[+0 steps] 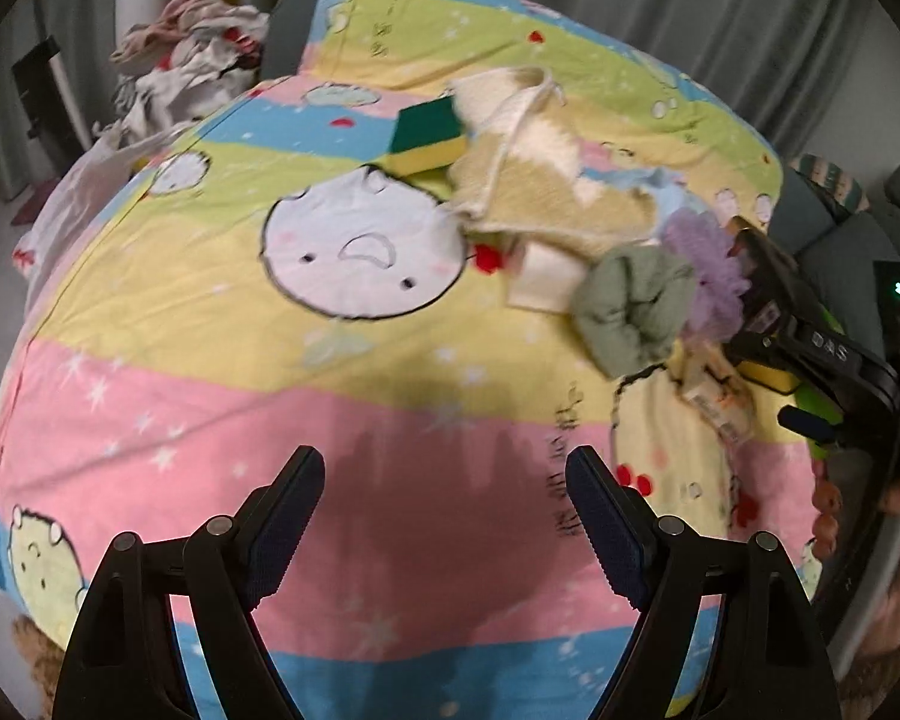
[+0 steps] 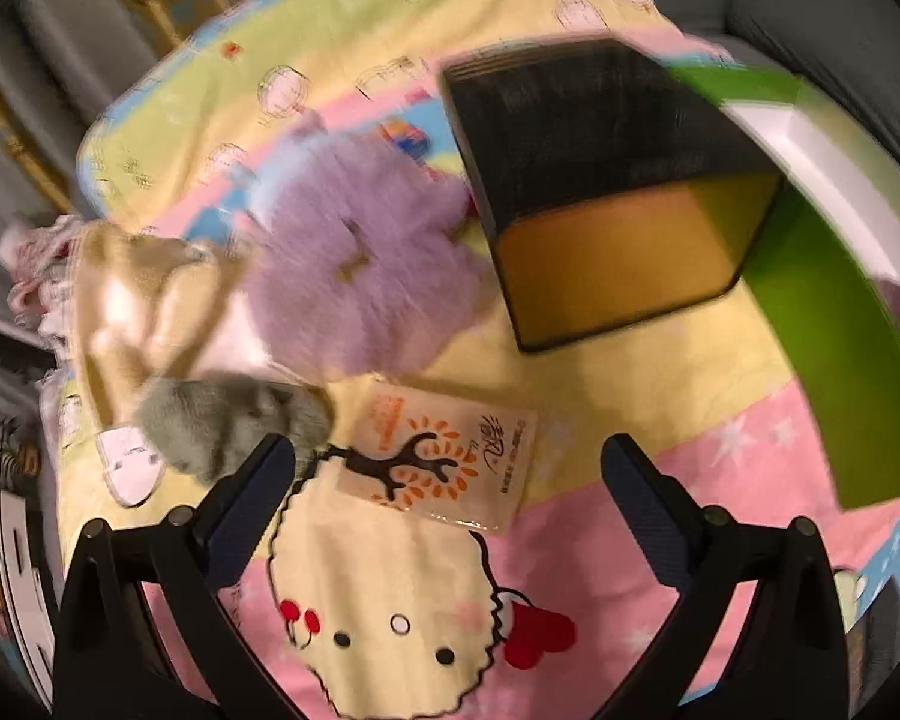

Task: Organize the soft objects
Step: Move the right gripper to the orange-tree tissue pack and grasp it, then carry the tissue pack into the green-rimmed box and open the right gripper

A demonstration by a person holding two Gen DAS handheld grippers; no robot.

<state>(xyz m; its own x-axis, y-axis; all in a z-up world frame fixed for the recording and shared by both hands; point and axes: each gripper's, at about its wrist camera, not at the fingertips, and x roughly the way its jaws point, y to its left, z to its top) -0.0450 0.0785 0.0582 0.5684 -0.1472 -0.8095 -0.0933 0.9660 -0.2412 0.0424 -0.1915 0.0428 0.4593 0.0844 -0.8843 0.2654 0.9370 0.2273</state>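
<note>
1. My left gripper (image 1: 444, 516) hangs over the pink stripe of the bed (image 1: 150, 420), jaws wide apart and holding nothing; the pile lies well ahead and to the right.
2. My right gripper (image 2: 450, 480) is also spread wide and empty, low over the tissue pack (image 2: 450, 456).
3. The puff (image 2: 360, 252) sits between the beige knit (image 1: 534, 180) and the big sponge (image 2: 618, 210), with the grey cloth (image 2: 228, 420) just beside my right gripper's left jaw.
4. I judge the puff very light and springy; I would bite deep into its middle, since outer mesh would slip out.
5. The cloth and knit look limp, so a pinch on a thick fold should lift them.
6. The sponges (image 1: 429, 138) look light and compressible; I would grip across the short sides.
7. The pack looks slick, so I would take an edge.
8. The green bin (image 2: 840, 330) stands beside the big sponge.
</note>
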